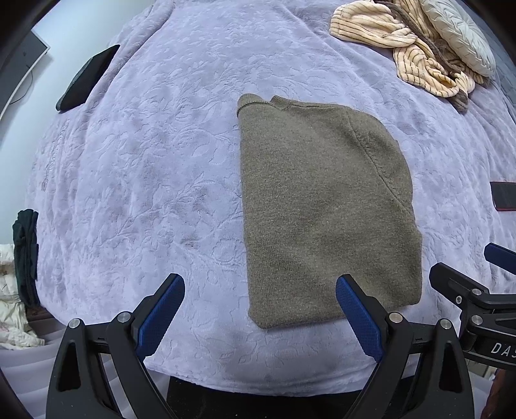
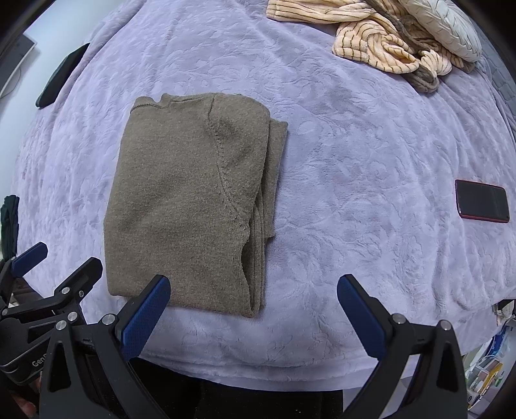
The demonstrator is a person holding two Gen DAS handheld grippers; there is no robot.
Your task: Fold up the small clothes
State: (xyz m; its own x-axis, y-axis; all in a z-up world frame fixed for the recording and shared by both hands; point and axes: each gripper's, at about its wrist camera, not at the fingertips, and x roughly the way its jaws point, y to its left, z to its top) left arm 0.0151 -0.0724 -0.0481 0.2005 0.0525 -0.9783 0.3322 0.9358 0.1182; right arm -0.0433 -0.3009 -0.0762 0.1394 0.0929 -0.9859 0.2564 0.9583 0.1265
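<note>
An olive-brown knit sweater (image 1: 325,206) (image 2: 190,203) lies folded into a tall rectangle on the lavender bed cover (image 1: 145,167) (image 2: 354,180). Its sleeve layers show along the right edge in the right wrist view. My left gripper (image 1: 259,283) is open above the near edge of the bed, its right finger (image 1: 358,312) over the sweater's lower right part. My right gripper (image 2: 253,283) is open too, its left finger (image 2: 145,316) over the sweater's near edge. Neither holds anything.
A cream striped garment (image 1: 403,48) (image 2: 371,42) and a pale cushion (image 1: 458,35) (image 2: 441,29) lie at the far right. A dark phone (image 2: 482,206) (image 1: 503,196) rests on the right, a black flat object (image 1: 87,79) (image 2: 59,75) at the far left. Dark clothing (image 1: 25,251) hangs at the left edge.
</note>
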